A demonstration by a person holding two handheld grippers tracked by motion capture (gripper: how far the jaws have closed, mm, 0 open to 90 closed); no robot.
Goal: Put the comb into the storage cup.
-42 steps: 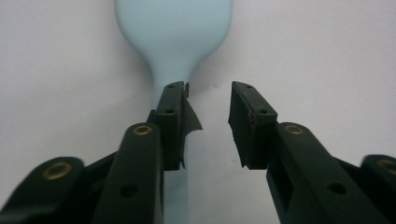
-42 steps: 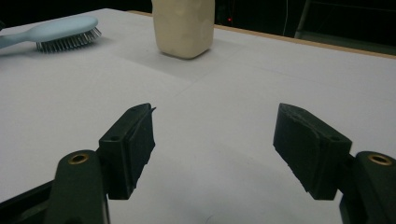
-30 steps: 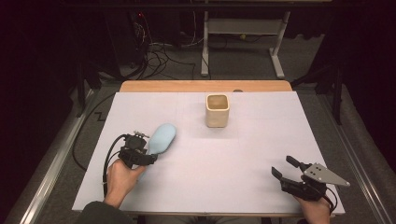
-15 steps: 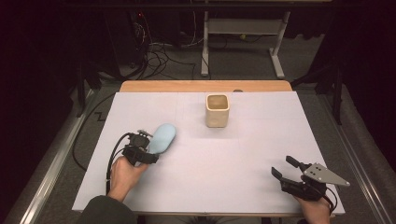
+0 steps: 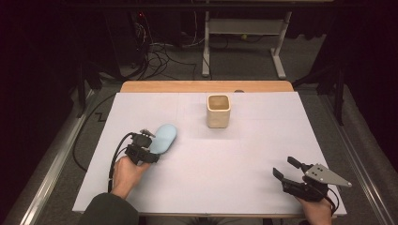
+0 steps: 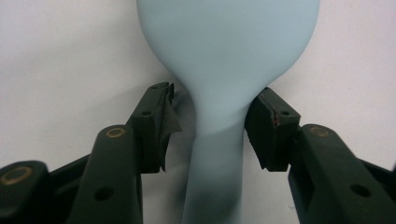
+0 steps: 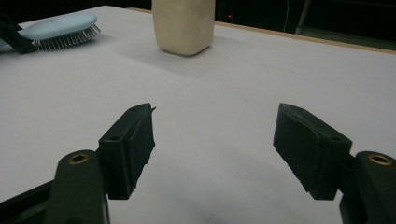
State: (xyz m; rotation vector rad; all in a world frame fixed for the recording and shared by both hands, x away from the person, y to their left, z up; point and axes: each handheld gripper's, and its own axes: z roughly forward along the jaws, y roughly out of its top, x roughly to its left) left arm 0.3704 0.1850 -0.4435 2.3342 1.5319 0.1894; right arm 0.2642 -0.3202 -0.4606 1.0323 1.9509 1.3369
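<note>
**Left jaws closing around hairbrush neck, right gripper idle**

Pale blue hairbrush (image 5: 163, 138) lying on the white table cover (image 5: 225, 164), bristles down, well to the left of the cream container (image 5: 218, 111) and a little nearer the person. Oval head pointing up and away toward the container's side; handle running back into the left gripper (image 5: 149, 146).

Seen along the left gripper (image 6: 210, 126): hairbrush (image 6: 224, 60) straddled at the narrow neck where head meets handle. Jaws partly open and just now closing in, with the neck between them. Right-hand pad at or almost at the neck's edge; left-hand pad still apart from it, a strip of shadowed table visible in the gap. Not yet clamped from both sides — cannot tell whether the right-hand pad truly presses. Brush flat on the cover, not lifted.

Right gripper (image 5: 287, 169) far to the right of the container and close to the near edge of the cover, grey three-cornered plate on top, held in a hand at the bottom corner. Jaws spread wide, nothing between them — only bare white cover there in the right gripper view (image 7: 215, 135). From that view, the cream container (image 7: 184, 25) standing upright beyond the jaws, and the hairbrush (image 7: 60, 28) further left of it, bristles visible under the blue back, black tip of the left gripper at the handle end.

Container upright, open-topped, near the far wooden edge (image 5: 206, 86) of the table, well apart from both grippers.
</note>
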